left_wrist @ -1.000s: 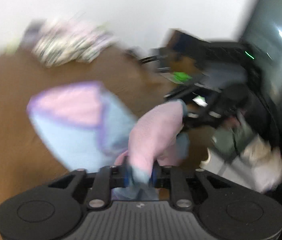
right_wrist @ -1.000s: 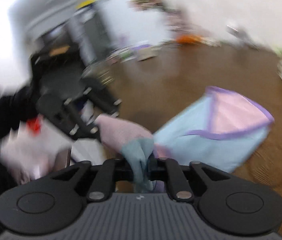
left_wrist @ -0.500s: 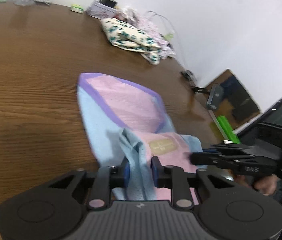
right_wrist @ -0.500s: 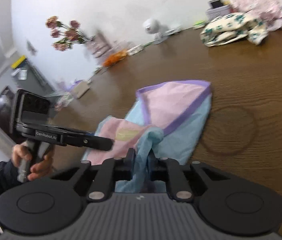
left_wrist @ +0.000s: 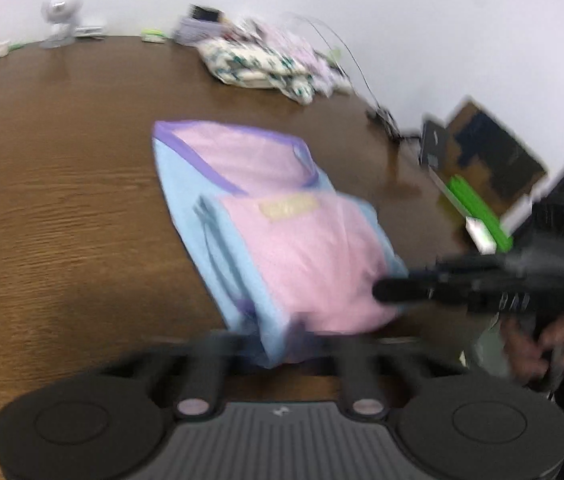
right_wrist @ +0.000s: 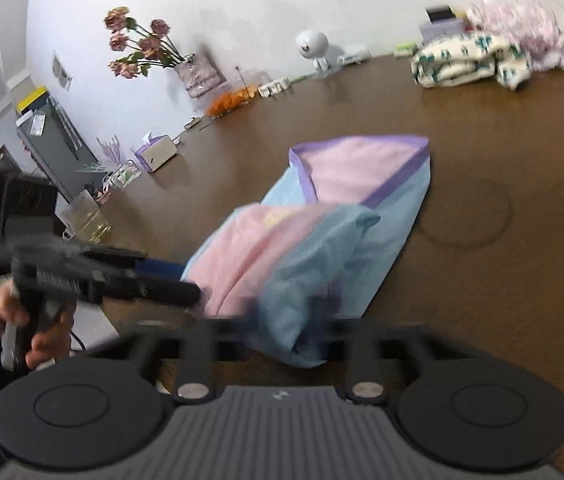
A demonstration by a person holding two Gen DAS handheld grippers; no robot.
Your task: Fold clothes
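- On the far left of the right wrist view, a hand [right_wrist: 28,332] in a dark sleeve is seen gripping the handle of the left tongs [right_wrist: 192,294], whose black tips are pressed against the near left edge of the garment [right_wrist: 322,240].
- A bunch of dried roses [right_wrist: 138,46] in a vase is seen against the wall at the desk's far left edge, with a small tissue box [right_wrist: 158,154] and a glass jar [right_wrist: 88,218] along that same left edge.
- The garment (pale blue, with pink panels and purple trim) is laid on the brown desk [right_wrist: 502,288] near its front edge, partly folded over itself; a small yellowish label [left_wrist: 288,205] is visible on the pink panel.
- In the left wrist view, a near corner of the garment is pinched between the left tongs [left_wrist: 282,344], which are closed narrowly on the blue cloth (the fingers themselves are blurred).
- The right tongs [right_wrist: 294,340] are likewise closed on a bunched blue fold at the garment's near end.
- A white round camera [right_wrist: 314,46] is stood at the desk's far edge.
- A pile of patterned white and green clothes [right_wrist: 470,60] is heaped at the far right corner, well apart from the garment.
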